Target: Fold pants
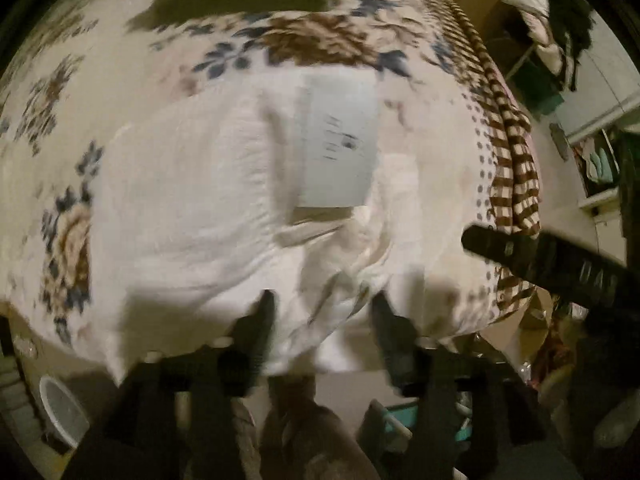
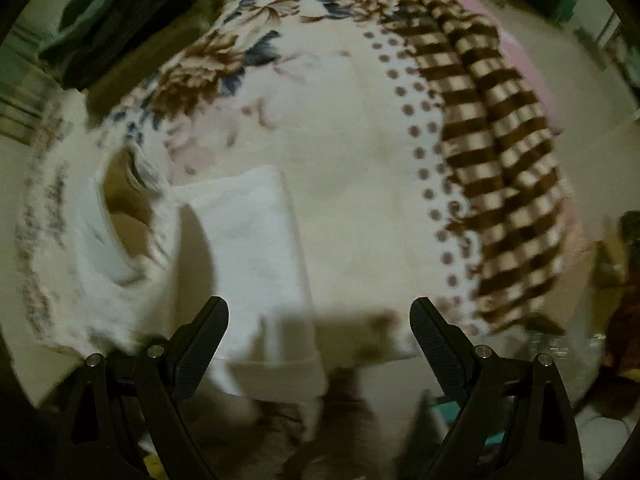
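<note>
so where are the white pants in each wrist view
Left wrist: the white pants fill the centre, their near edge between the left gripper fingers.
Right wrist: they lie lower left, partly between the open right gripper fingers.
Shared landmark: the brown checked blanket, at right in both.

Nothing can be read: the grey label (image 1: pixel 338 142) sewn on the white pants (image 1: pixel 192 200) carries only dark blurred marks, and the pale embossed characters on the black arm (image 1: pixel 560 268) right of that label are too smeared to make out.
</note>
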The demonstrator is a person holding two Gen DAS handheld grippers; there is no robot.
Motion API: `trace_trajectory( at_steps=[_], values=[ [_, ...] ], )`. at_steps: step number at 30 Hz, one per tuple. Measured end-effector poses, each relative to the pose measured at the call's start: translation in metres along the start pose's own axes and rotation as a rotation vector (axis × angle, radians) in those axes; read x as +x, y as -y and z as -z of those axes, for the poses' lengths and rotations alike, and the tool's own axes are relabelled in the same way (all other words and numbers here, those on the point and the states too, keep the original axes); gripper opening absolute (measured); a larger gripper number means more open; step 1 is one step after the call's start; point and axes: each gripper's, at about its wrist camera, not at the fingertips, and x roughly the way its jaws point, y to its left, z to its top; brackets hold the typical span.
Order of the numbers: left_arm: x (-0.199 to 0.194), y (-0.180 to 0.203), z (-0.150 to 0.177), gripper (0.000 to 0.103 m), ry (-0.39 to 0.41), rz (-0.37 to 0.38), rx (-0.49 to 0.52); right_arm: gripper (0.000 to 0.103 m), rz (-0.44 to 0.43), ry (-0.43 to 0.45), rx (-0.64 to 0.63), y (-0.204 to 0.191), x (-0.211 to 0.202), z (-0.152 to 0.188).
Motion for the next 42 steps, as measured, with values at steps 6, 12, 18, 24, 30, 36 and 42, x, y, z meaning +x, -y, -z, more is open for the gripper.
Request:
trace_trajectory(
  at_steps=[6, 12, 18, 24, 30, 36, 42],
  values=[
    [-0.038, -0.055, -0.002, 0.082, 0.069, -0.079, -0.133, 0.094, -0.217, -0.045, 0.005, -0.023, 0.021, -0.02],
    [-0.01, -0.11, -0.012, 0.082, 0.008, -0.351, -0.197, 0.095, -0.216, -0.162, -0.133, -0.072, 0.083, -0.032],
    [0.013, -0.143, -0.016, 0.082, -0.044, -0.407, -0.239, 0.07, -0.209, -0.137, -0.201, -0.11, 0.112, -0.027],
    [0.005, -0.145, -0.024, 0.082, -0.021, -0.362, -0.286, 0.027, -0.138, -0.055, -0.226, -0.121, 0.086, -0.015],
    [-0.014, -0.146, -0.026, 0.082, 0.057, -0.269, -0.347, 0.021, -0.077, 0.011, -0.099, -0.077, 0.025, -0.014],
    [0.005, -0.143, -0.034, 0.082, 0.042, -0.125, -0.393, 0.021, -0.013, -0.02, 0.044, 0.005, 0.013, -0.022],
    [0.04, -0.124, -0.052, 0.082, -0.004, -0.07, -0.323, 0.087, 0.1, -0.11, 0.102, 0.039, 0.039, -0.025]
  ],
)
